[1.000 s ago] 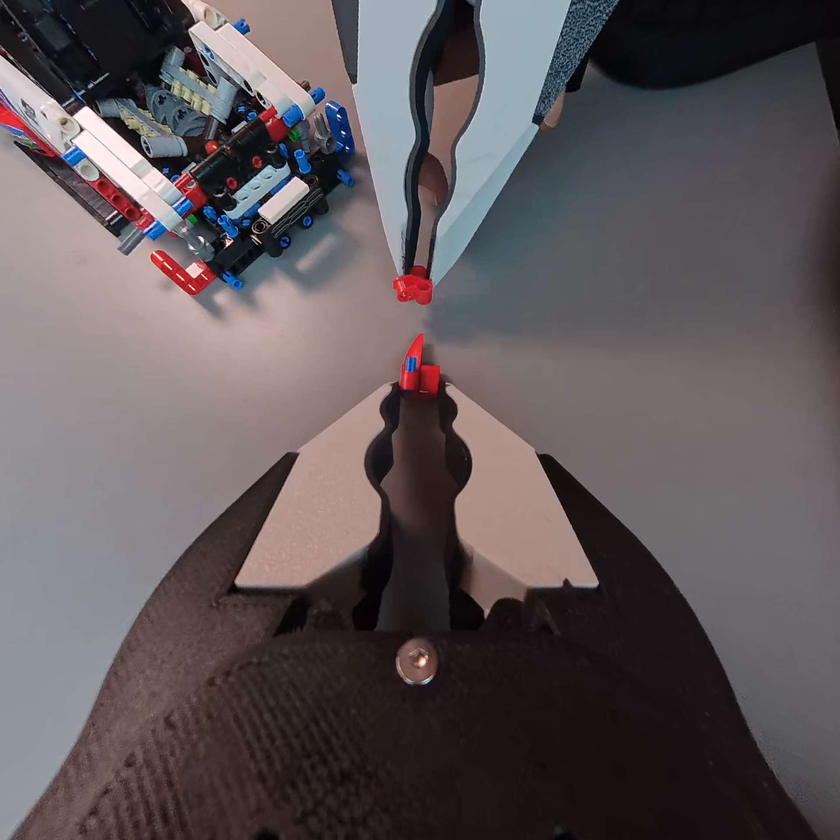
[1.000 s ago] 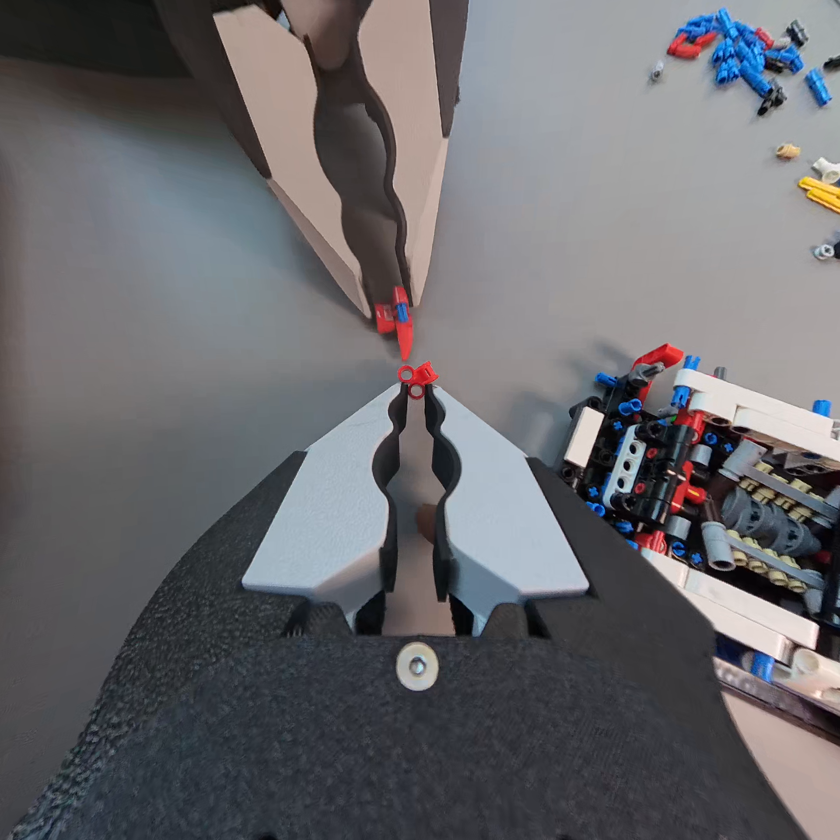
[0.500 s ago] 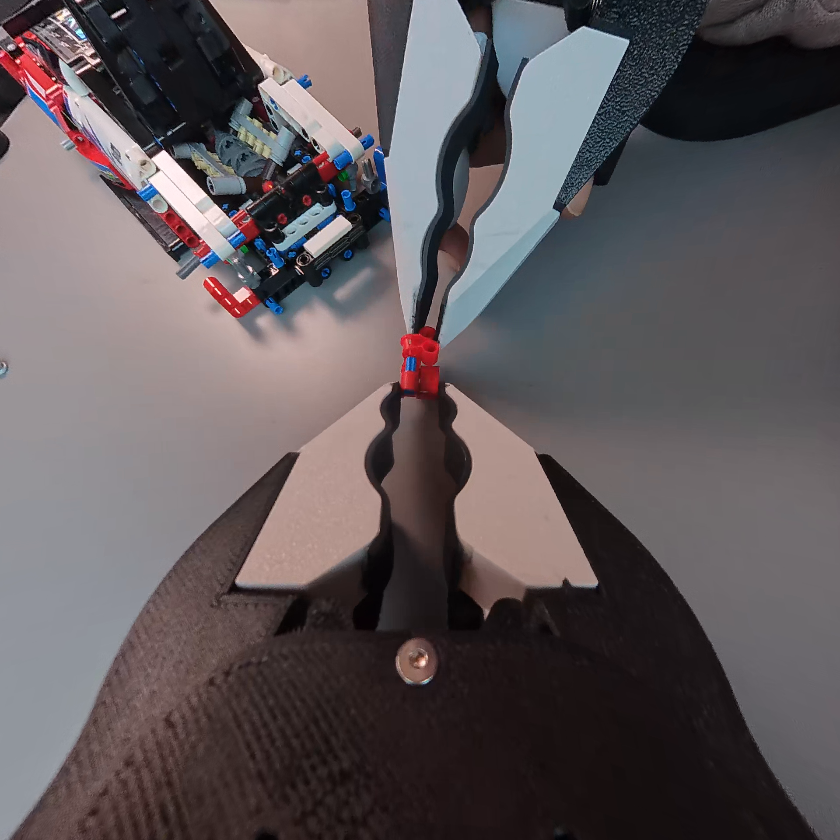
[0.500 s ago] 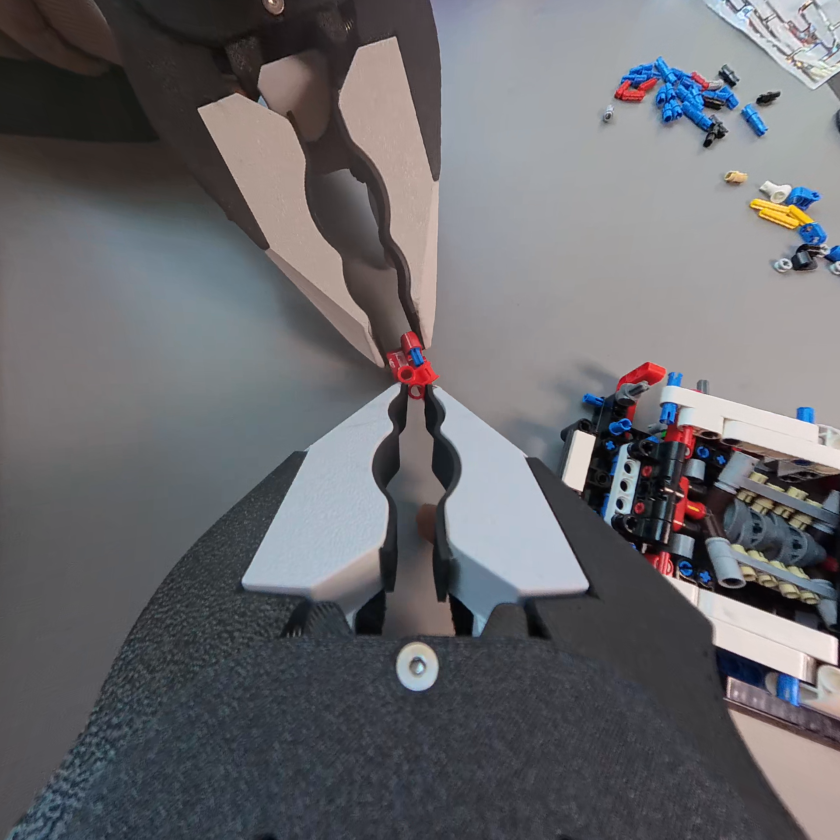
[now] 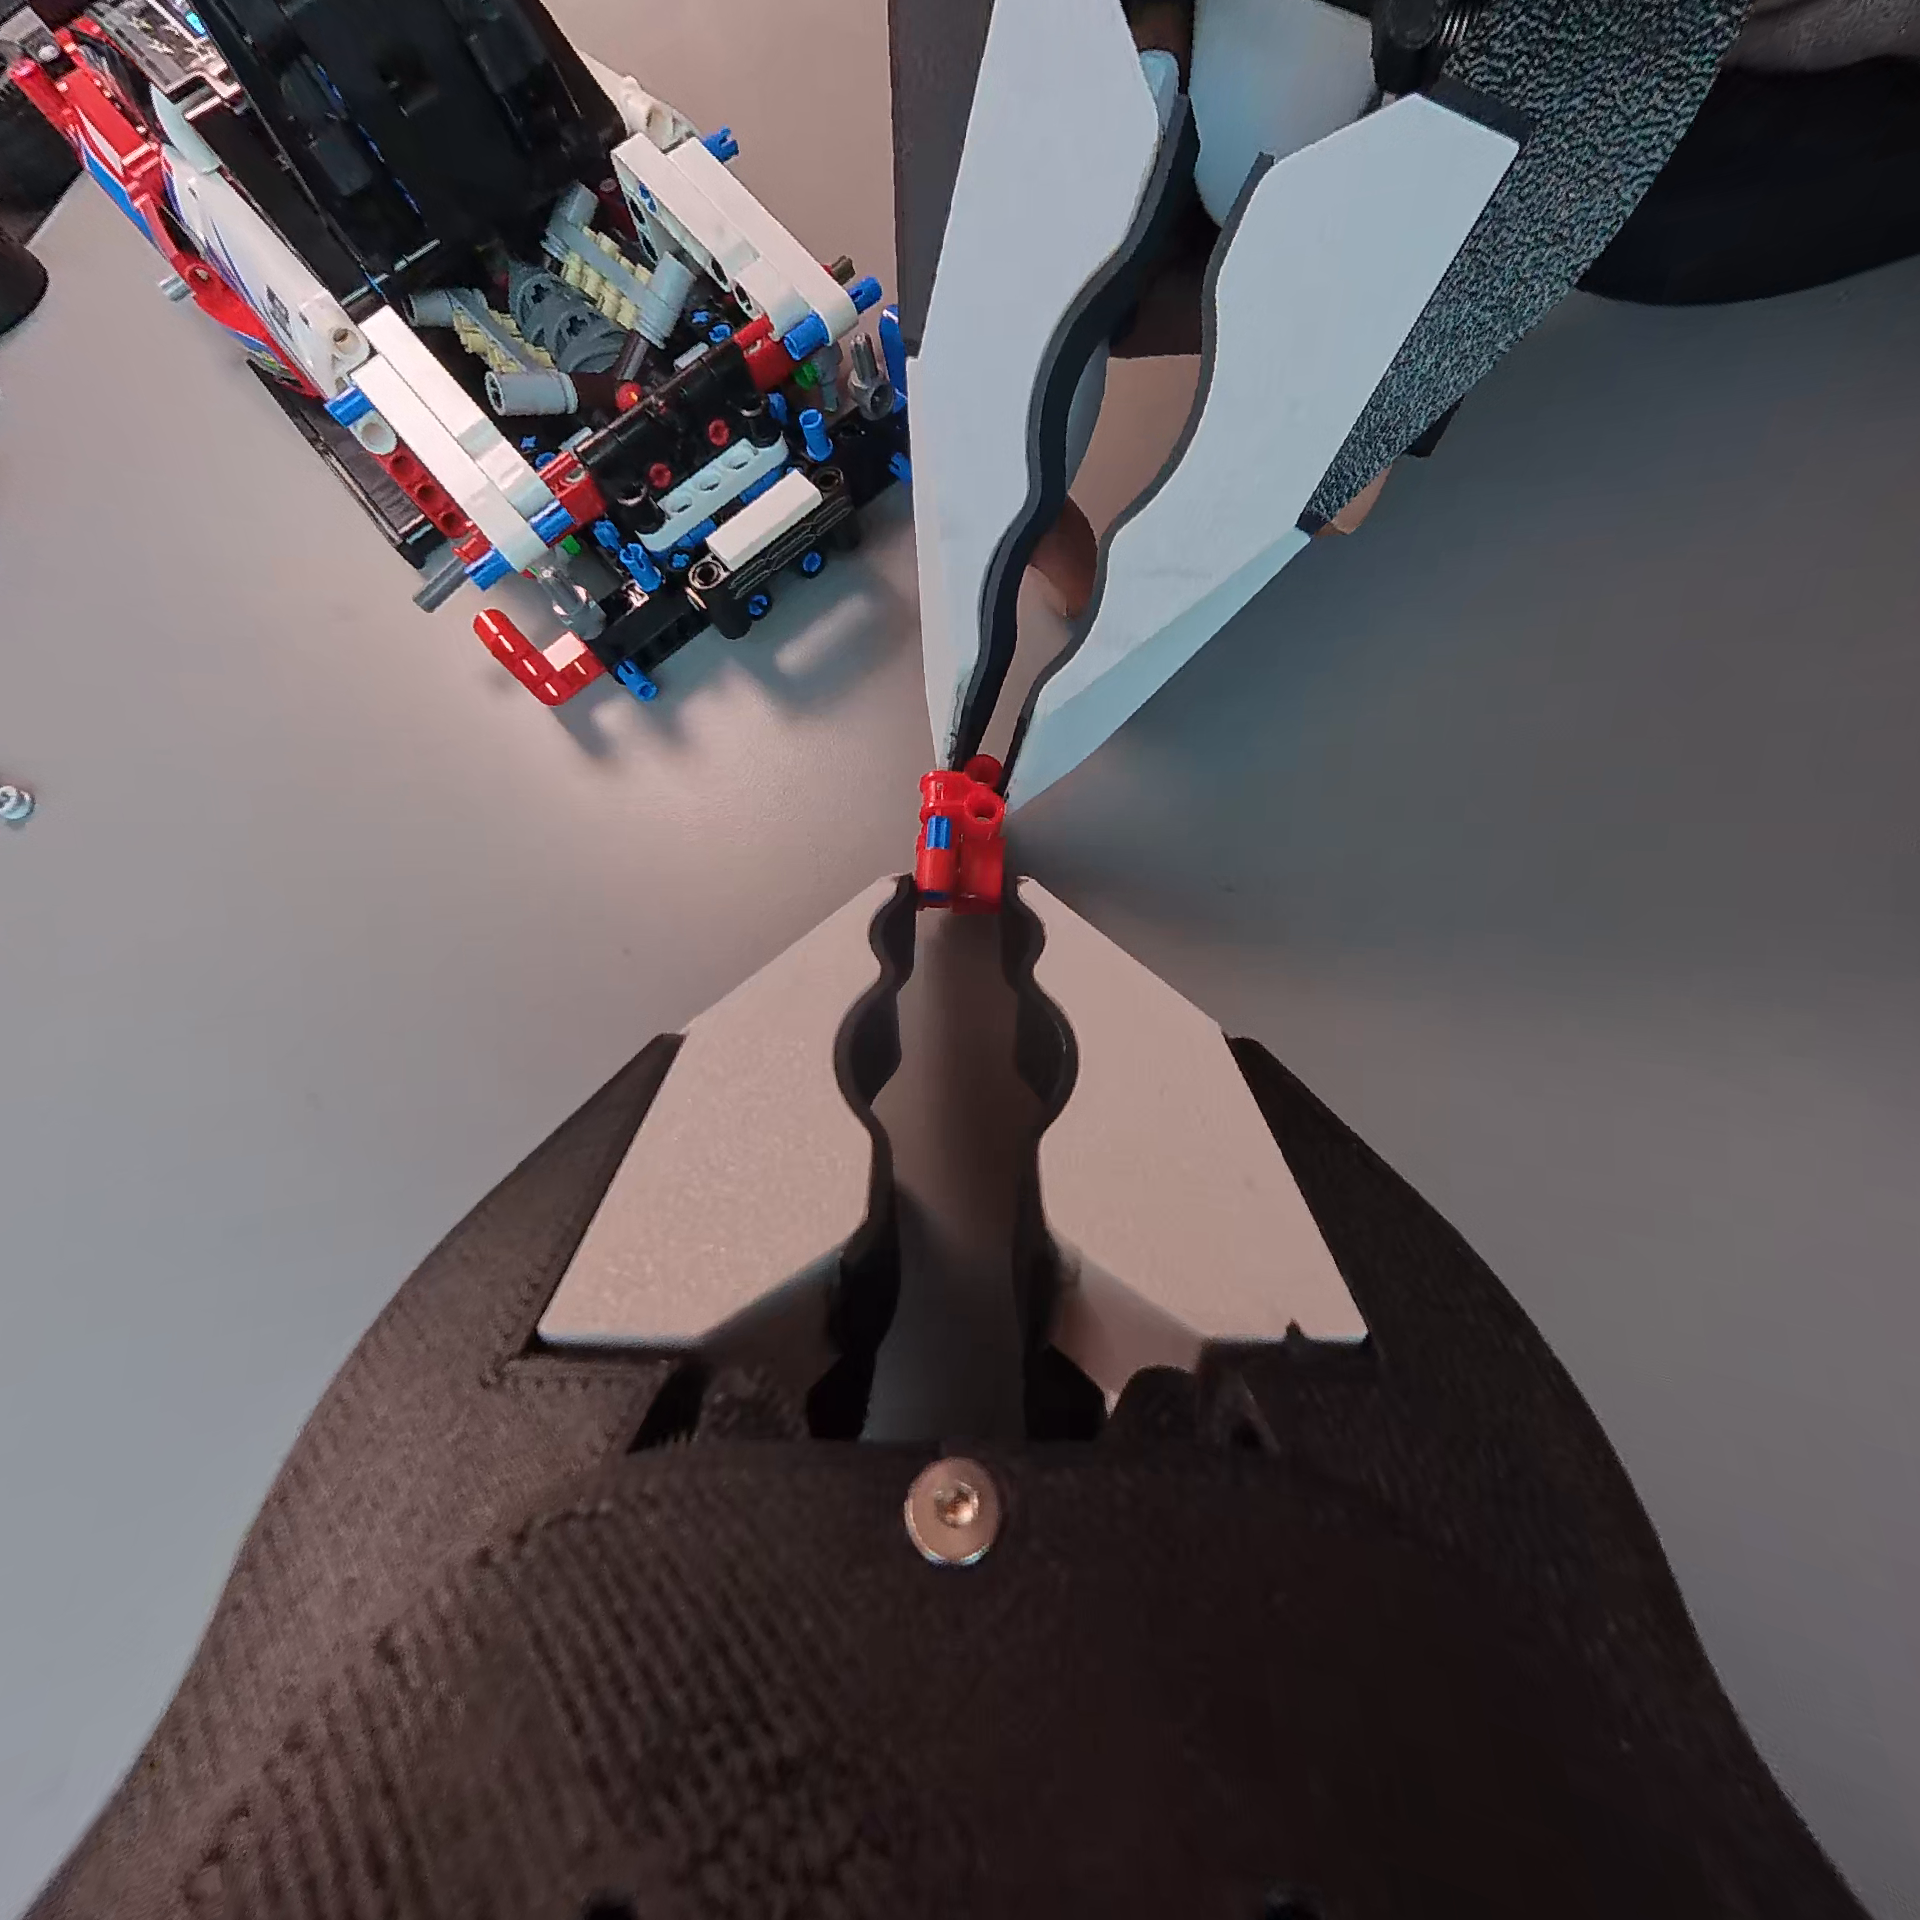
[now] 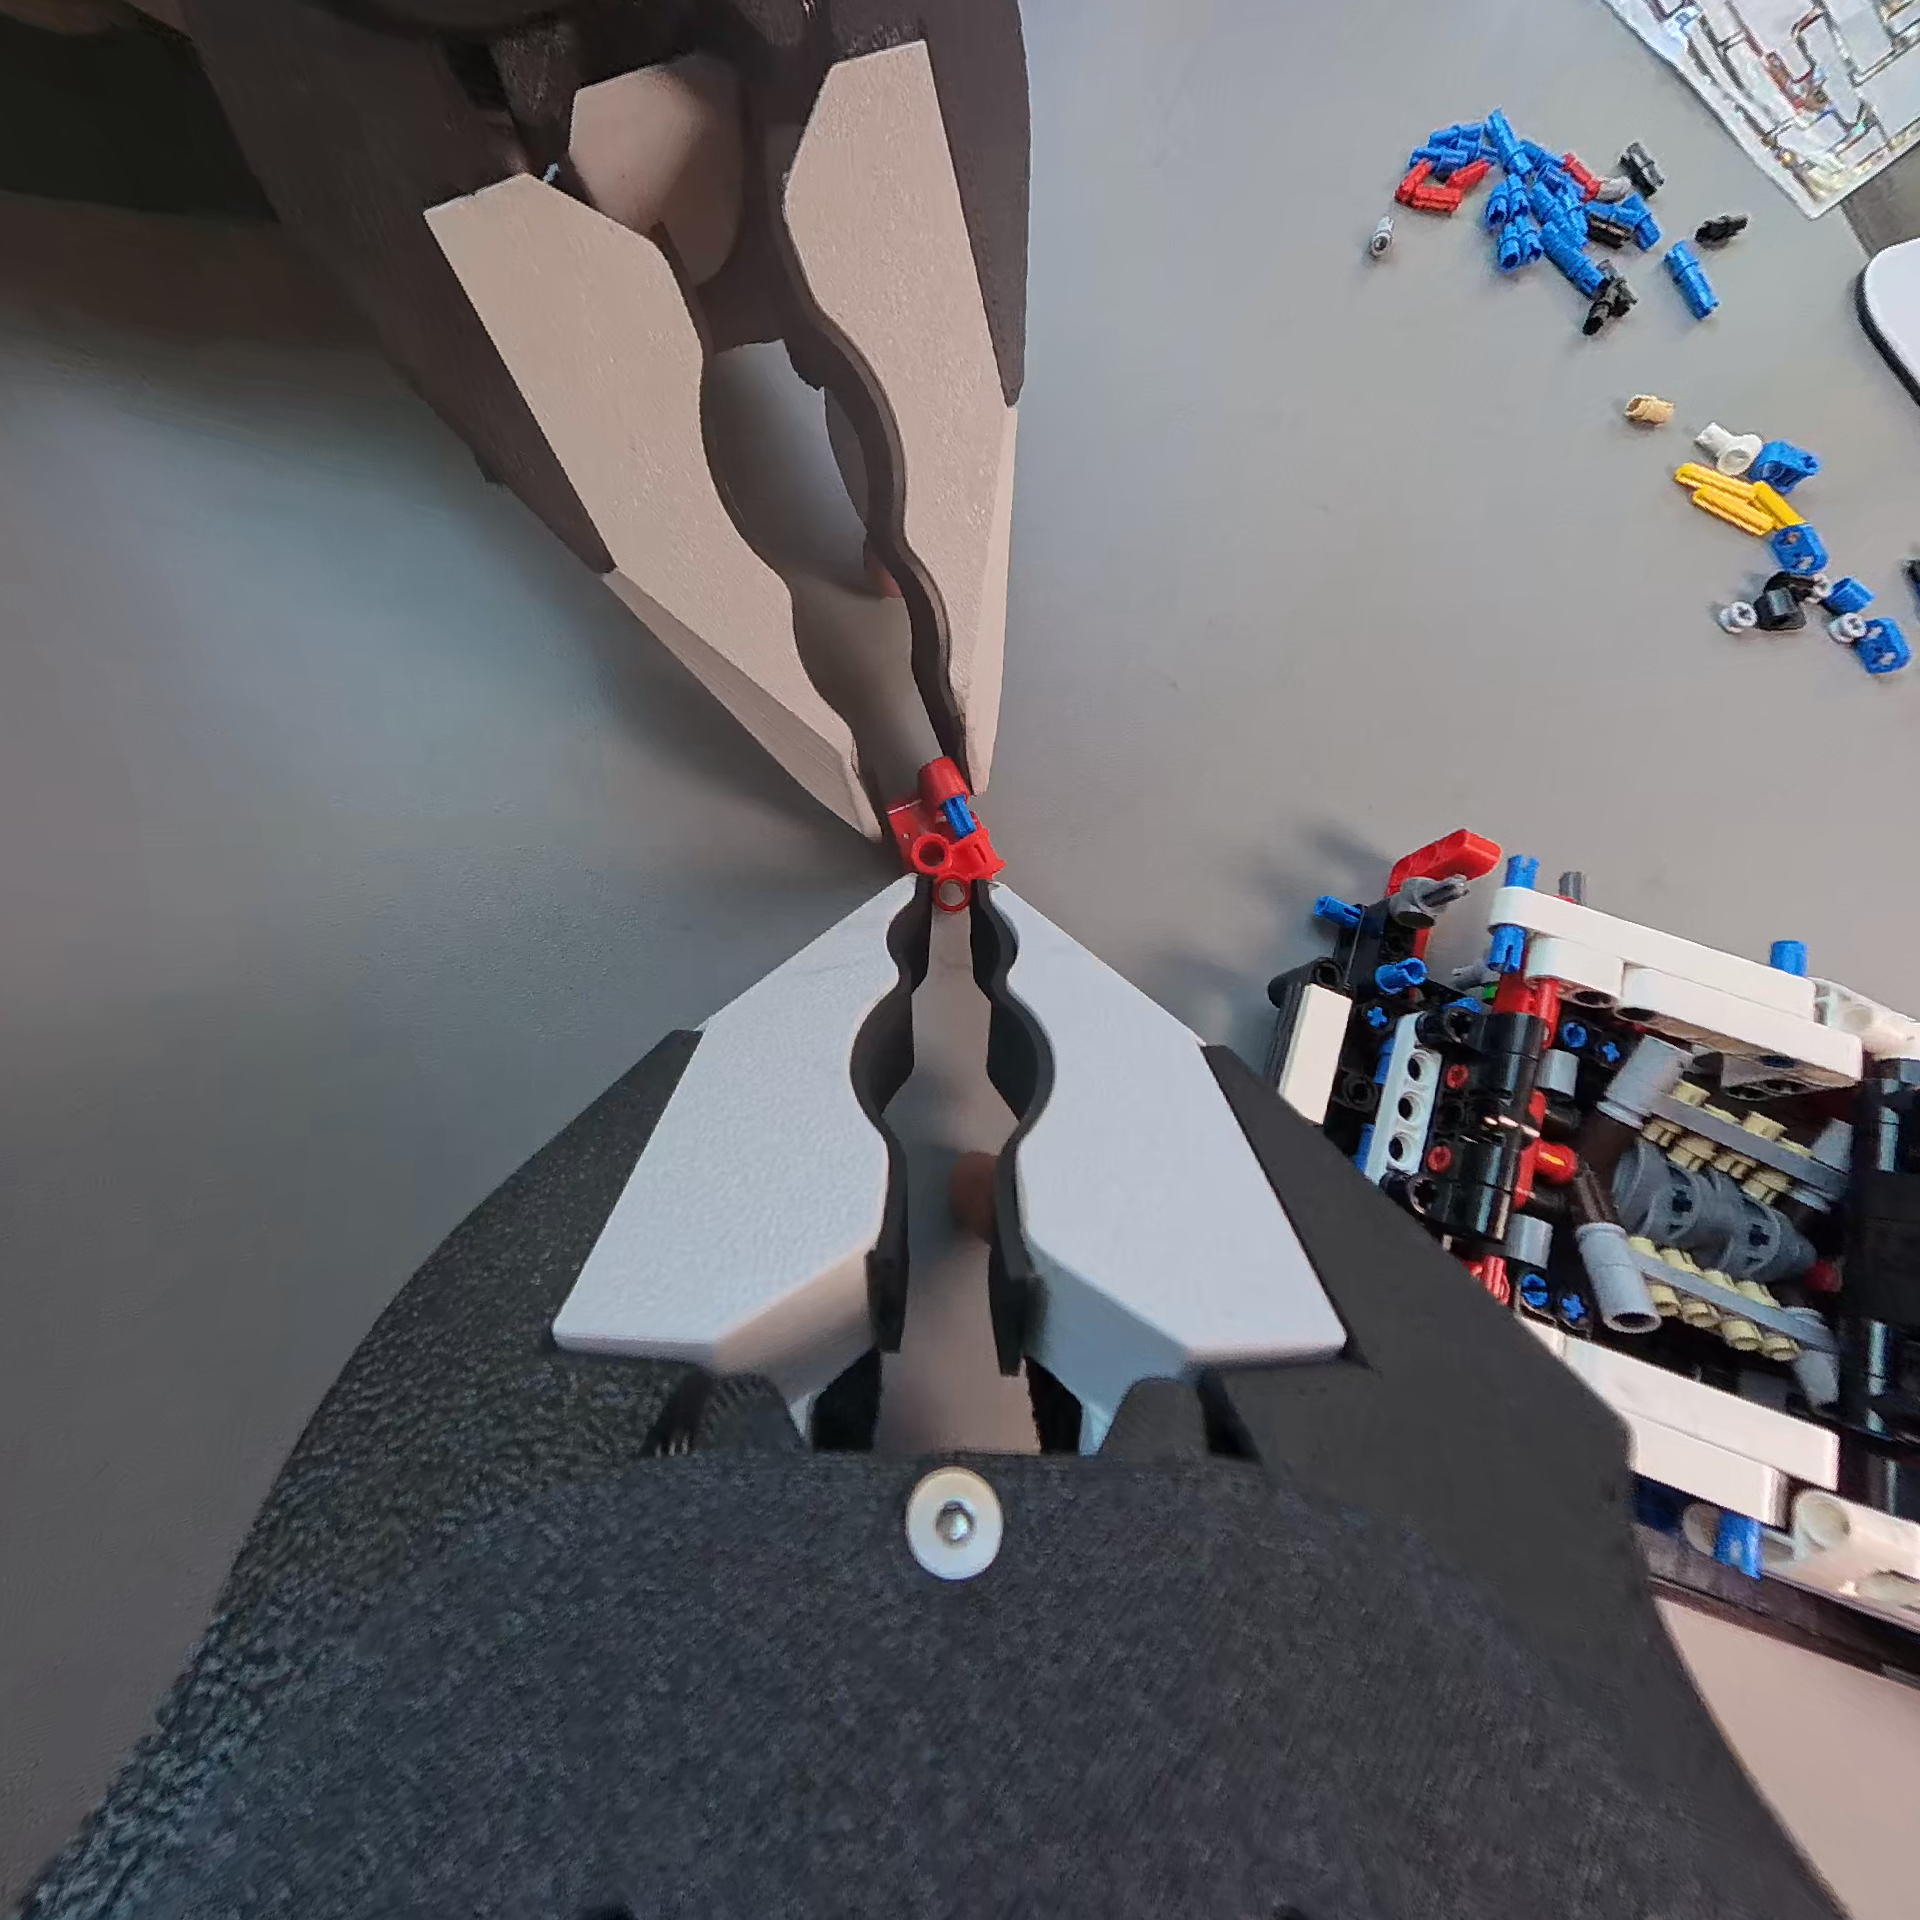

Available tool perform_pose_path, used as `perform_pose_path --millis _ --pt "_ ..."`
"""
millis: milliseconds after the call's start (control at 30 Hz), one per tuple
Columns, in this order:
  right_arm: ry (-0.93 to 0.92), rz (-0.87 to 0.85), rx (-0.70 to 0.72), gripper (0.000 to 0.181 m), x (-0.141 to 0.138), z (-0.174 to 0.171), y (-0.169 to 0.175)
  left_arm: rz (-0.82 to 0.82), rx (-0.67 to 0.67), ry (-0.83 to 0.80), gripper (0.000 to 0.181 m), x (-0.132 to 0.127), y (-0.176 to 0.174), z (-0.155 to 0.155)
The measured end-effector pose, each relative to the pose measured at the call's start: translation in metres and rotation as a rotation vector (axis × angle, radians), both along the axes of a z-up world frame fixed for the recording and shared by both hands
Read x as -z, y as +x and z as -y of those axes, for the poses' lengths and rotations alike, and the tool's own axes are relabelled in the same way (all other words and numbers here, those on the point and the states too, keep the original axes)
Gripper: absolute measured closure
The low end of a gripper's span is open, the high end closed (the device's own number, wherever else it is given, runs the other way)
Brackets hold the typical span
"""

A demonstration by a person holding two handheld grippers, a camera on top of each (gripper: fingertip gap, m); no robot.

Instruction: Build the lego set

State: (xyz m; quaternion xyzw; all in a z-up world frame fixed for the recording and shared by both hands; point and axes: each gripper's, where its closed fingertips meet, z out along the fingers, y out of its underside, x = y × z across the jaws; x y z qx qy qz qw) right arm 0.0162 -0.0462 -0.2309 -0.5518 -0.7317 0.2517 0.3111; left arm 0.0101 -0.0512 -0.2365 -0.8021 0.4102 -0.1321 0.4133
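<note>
My left gripper (image 5: 956, 891) is shut on a small red piece with a blue pin (image 5: 940, 844). My right gripper (image 6: 948, 896) is shut on a small red connector (image 6: 951, 885). The two pieces are pressed together tip to tip above the grey table. The right gripper shows from the far side in the left wrist view (image 5: 987, 764), and the left gripper shows in the right wrist view (image 6: 914, 800). The partly built car model, white, black, red and blue, stands at the upper left in the left wrist view (image 5: 540, 343) and at the right in the right wrist view (image 6: 1621, 1164).
A heap of loose blue, red and black pins (image 6: 1538, 208) lies at the far right. Yellow, blue and white small parts (image 6: 1787, 530) lie nearer. A printed instruction sheet (image 6: 1787, 83) sits at the top right corner. A small grey part (image 5: 12, 802) lies at the left edge. The grippers are tip to tip, or close to it.
One second ago the two red pieces were apart with a gap between the gripper tips. The grippers closed in on each other, and now the pieces touch and are joined.
</note>
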Motion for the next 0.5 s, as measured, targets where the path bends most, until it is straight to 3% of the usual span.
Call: perform_pose_path --millis 500 --pt "0.094 -0.048 -0.041 0.177 -0.0019 -0.0008 -0.0011 -0.024 -0.005 0.036 0.168 -0.0009 -0.001 -0.0016"
